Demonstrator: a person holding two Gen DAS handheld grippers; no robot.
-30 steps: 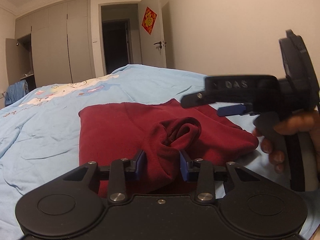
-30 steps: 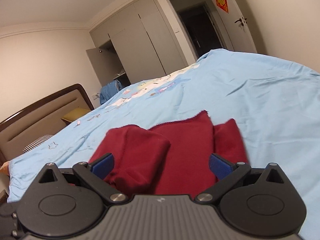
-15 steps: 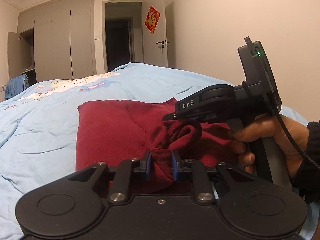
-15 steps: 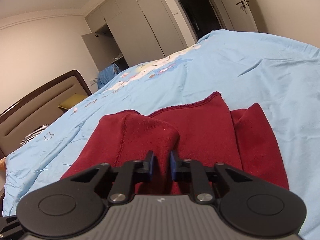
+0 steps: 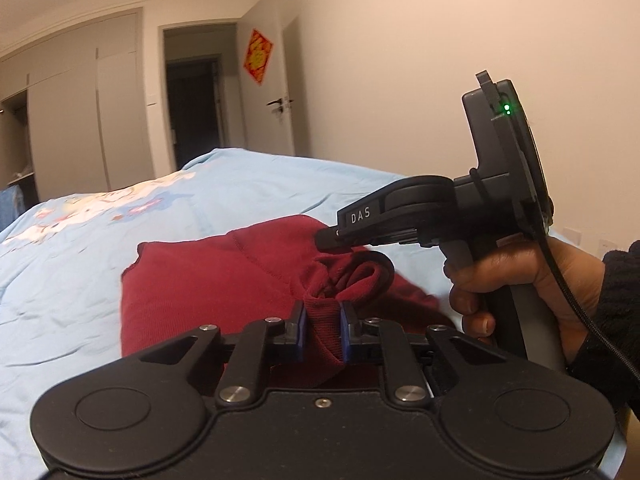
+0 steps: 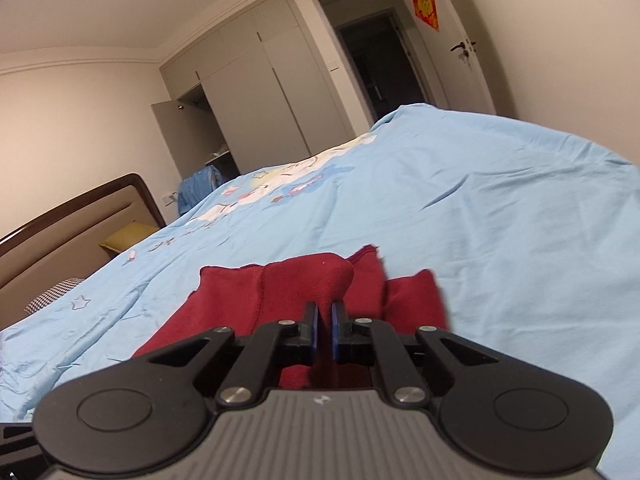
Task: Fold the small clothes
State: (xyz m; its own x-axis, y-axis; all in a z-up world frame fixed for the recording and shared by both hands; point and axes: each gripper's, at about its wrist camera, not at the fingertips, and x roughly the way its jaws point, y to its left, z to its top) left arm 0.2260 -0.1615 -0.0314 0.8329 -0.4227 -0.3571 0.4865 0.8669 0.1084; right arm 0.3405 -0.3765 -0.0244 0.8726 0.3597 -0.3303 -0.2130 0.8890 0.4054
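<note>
Red garment (image 5: pixel 224 280) on bed (image 5: pixel 80 264), pinched by left gripper (image 5: pixel 322 330), right gripper (image 6: pixel 324 330)

Left tongs (image 5: pixel 323 334): black housing, two round discs, silver screws, blue pads on the fingertips (image 5: pixel 299 334). Right tongs (image 6: pixel 324 332): same black linkage, blue pads, grey ribbed body. Seen from the left camera, it has a dark grey handle marked "DAS", green light, black cable. Hand (image 5: pixel 520 280) wears a black knit sleeve (image 5: pixel 620 300).
</note>
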